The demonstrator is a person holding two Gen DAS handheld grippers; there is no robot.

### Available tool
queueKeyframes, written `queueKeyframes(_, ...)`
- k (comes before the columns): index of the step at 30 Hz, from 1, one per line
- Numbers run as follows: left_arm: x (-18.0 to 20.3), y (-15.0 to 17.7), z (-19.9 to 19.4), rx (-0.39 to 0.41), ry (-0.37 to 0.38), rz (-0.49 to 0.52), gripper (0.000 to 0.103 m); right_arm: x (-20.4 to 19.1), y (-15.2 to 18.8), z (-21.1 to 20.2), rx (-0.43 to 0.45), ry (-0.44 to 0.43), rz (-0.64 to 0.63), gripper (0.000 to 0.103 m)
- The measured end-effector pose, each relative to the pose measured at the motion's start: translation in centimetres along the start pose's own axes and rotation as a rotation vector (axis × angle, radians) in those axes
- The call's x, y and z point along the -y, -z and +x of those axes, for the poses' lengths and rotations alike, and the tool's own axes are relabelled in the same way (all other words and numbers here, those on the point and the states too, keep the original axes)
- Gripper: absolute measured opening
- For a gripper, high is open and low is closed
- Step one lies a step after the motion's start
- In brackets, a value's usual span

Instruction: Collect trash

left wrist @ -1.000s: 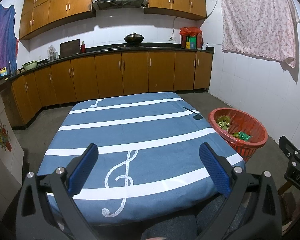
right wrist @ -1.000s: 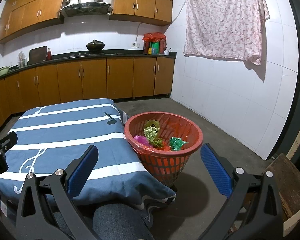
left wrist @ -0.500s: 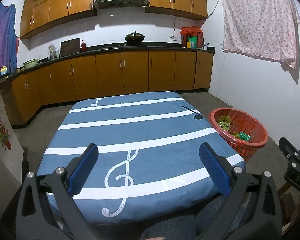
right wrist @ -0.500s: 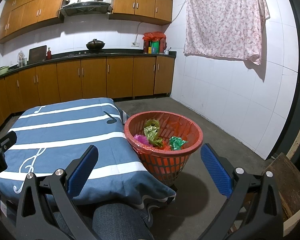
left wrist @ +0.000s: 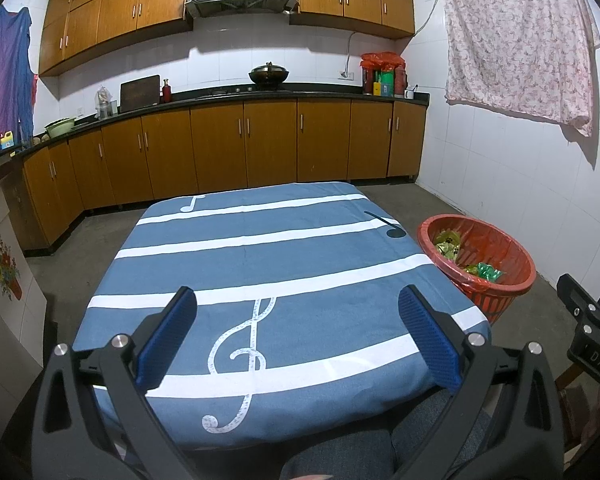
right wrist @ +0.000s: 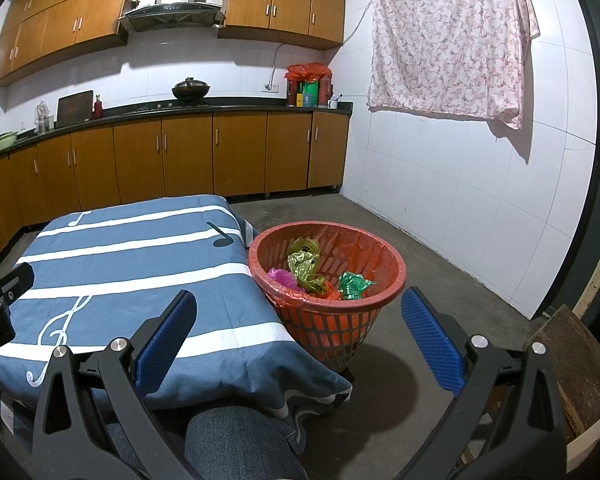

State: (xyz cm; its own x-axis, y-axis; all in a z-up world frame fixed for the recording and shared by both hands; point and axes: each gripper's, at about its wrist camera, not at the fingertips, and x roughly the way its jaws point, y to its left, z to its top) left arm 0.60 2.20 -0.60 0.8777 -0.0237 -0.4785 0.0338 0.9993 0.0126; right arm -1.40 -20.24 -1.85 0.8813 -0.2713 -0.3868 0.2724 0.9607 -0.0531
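Crinkly foil wrappers (right wrist: 312, 268) in red basket (right wrist: 380, 304), centre frame: light, soft, slippery; pinch a bunched fold. Left gripper (left wrist: 298, 336), right gripper (right wrist: 300, 336) fingers wide, empty. Surface (left wrist: 260, 256) bare.

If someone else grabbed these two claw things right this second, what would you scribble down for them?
Left gripper: open, empty, above the blue music-note tablecloth.
Right gripper: open, empty, pointed toward the red basket on the floor beside the table.
Trash: crumpled wrappers, yellow-green, pink and green, already lie in the basket.
Done: no trash shows on the tablecloth in either view.
Left: probably nothing; check the floor outside the views before stopping.
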Motion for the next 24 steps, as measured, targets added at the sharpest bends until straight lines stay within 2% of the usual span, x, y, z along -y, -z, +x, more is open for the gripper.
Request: queueKeyframes(24,0.27,0.19,0.07,-0.004,0.0,0.0,0.099,0.13,0.54,-0.13,-0.004,0.0,0.002,0.101)
